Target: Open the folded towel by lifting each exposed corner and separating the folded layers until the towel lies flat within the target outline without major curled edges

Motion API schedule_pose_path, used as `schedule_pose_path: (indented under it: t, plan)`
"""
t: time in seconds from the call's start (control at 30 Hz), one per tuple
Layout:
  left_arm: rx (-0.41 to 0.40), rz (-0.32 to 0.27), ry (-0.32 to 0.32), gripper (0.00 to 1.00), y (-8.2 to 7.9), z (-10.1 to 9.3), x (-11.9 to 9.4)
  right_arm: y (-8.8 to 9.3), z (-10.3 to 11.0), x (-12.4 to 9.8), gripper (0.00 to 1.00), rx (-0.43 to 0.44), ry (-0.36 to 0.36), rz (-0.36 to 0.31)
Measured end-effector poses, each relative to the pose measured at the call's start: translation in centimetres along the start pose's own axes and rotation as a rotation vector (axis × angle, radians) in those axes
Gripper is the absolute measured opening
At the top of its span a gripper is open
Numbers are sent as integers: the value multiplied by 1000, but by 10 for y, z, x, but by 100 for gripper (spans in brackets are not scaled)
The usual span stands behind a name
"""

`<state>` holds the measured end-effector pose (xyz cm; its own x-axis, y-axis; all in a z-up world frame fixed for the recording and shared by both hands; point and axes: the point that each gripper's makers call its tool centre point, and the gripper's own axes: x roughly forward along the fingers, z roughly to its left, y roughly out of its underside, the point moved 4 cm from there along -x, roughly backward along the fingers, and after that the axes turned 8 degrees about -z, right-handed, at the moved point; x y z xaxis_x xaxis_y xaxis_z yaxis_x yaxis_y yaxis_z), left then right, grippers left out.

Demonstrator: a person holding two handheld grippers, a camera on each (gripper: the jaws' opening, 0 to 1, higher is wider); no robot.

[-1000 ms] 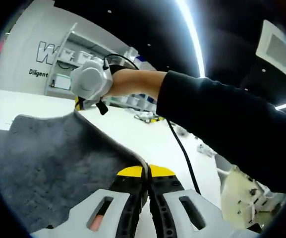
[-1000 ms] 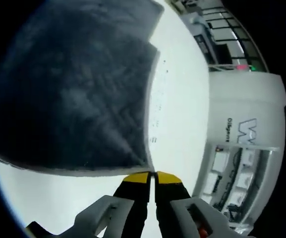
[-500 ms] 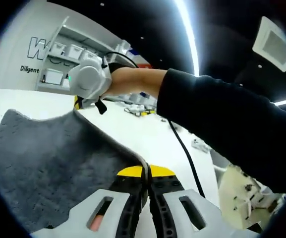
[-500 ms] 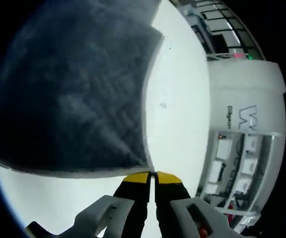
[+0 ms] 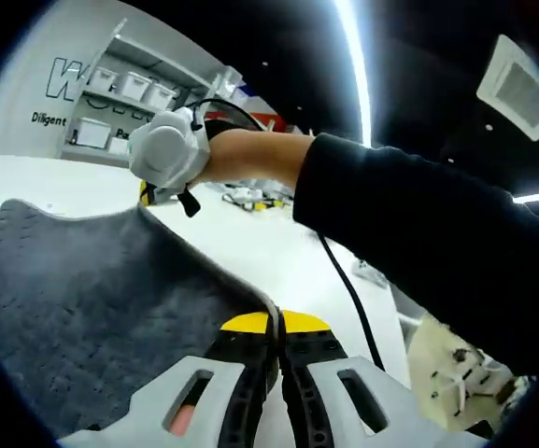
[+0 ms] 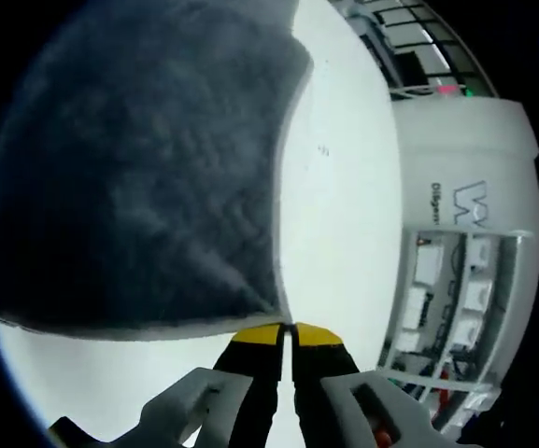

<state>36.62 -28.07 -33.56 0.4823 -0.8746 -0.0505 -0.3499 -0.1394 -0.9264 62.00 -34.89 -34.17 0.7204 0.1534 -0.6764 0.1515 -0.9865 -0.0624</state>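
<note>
The grey towel (image 5: 101,308) hangs lifted between my two grippers above the white desk (image 5: 250,252), its sheet spreading up and left in the right gripper view (image 6: 138,168) with the desk (image 6: 334,205) running along its right edge. My left gripper (image 5: 276,327) has its jaws clamped together on the towel's near edge, and my right gripper (image 6: 286,332) likewise has its jaws pressed shut on a corner. In the left gripper view my right gripper (image 5: 157,191) pinches the far corner, my dark sleeve (image 5: 418,233) behind it.
</note>
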Motion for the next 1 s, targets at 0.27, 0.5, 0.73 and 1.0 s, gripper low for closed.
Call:
schedule_pose_path:
  t: [0.27, 0.5, 0.73, 1.0]
  plan:
    - [-36, 2, 1, 1, 9, -8, 23, 19, 6, 3, 0, -31, 29, 2]
    - [-86, 15, -6, 1, 18, -10, 42, 29, 6, 22, 0, -57, 24, -25]
    - [-113, 36, -5, 1, 27, -15, 56, 43, 1, 40, 0, -68, 4, -29]
    - [-132, 107, -14, 1, 49, -14, 62, 56, 12, 50, 0, -51, -3, -25]
